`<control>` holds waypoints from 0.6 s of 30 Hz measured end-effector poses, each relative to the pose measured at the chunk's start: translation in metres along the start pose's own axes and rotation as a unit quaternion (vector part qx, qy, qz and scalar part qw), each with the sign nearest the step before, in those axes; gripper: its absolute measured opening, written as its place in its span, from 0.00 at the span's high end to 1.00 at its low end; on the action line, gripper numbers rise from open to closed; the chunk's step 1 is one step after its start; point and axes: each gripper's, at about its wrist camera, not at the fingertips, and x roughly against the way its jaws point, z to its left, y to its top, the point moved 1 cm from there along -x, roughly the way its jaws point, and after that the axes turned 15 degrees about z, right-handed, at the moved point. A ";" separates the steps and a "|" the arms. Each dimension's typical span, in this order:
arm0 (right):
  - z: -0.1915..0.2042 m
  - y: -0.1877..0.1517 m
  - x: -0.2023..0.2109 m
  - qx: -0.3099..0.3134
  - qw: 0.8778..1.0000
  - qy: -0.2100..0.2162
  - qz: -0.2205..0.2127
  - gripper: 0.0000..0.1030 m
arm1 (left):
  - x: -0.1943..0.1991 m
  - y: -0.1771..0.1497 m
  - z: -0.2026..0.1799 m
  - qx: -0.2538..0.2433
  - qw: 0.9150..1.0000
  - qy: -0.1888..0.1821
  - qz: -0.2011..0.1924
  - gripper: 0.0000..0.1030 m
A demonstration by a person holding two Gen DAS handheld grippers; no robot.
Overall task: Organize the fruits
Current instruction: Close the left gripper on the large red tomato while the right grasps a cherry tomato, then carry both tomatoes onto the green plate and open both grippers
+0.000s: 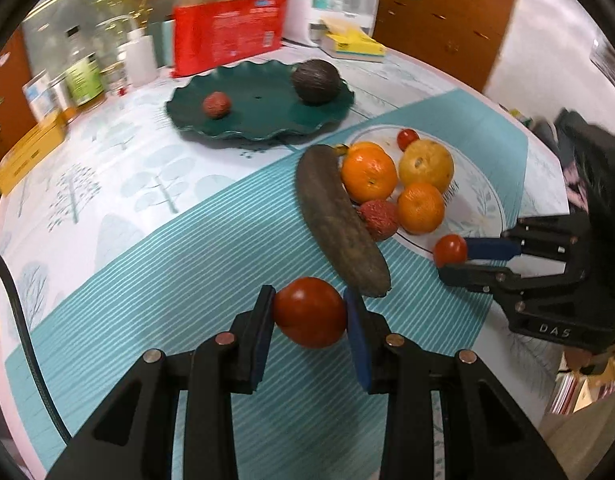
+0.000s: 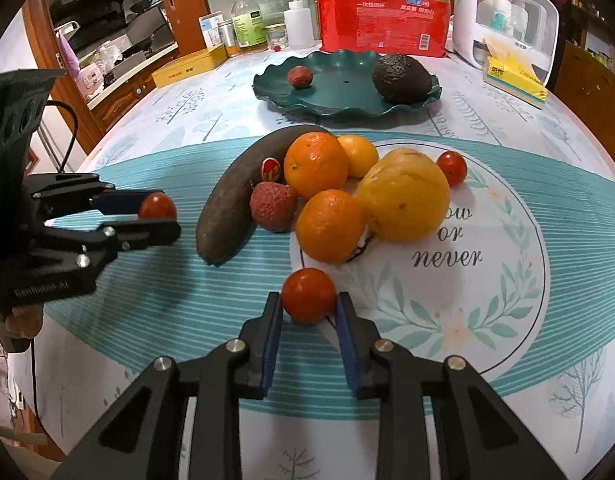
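My left gripper [image 1: 309, 312] is shut on a cherry tomato [image 1: 309, 312] held above the tablecloth; it also shows in the right wrist view [image 2: 157, 216]. My right gripper [image 2: 309, 304] is shut on another cherry tomato [image 2: 309, 295], also seen in the left wrist view [image 1: 450, 251]. A pile lies ahead: a dark banana [image 2: 243, 194], two oranges [image 2: 316, 165], a lychee [image 2: 272, 207], a yellow fruit [image 2: 405, 196], a small yellow citrus [image 2: 358, 155] and a third cherry tomato [image 2: 451, 167]. A green scalloped plate [image 2: 339, 100] behind holds an avocado [image 2: 401, 77] and a lychee [image 2: 300, 77].
At the table's back stand a red package [image 2: 383, 28], bottles [image 2: 249, 20], a white appliance [image 2: 503, 16], a tissue box [image 2: 513, 76] and a yellow box [image 2: 187, 66]. The round table edge drops off at left and right.
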 end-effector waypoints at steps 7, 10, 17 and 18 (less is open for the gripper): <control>0.002 0.003 0.020 0.015 1.000 0.024 -0.009 0.75 | 0.027 -0.008 -0.014 0.050 0.999 0.014 0.001 0.68; 0.002 0.007 0.036 0.025 0.999 0.035 -0.016 0.75 | 0.043 -0.006 -0.027 0.064 0.998 0.017 -0.008 0.68; -0.013 0.029 0.092 0.053 0.997 0.043 -0.042 0.75 | 0.087 0.019 -0.055 0.119 0.991 0.043 -0.036 0.68; -0.016 0.033 0.102 0.058 0.996 0.042 -0.045 0.75 | 0.093 0.023 -0.057 0.129 0.990 0.044 -0.038 0.68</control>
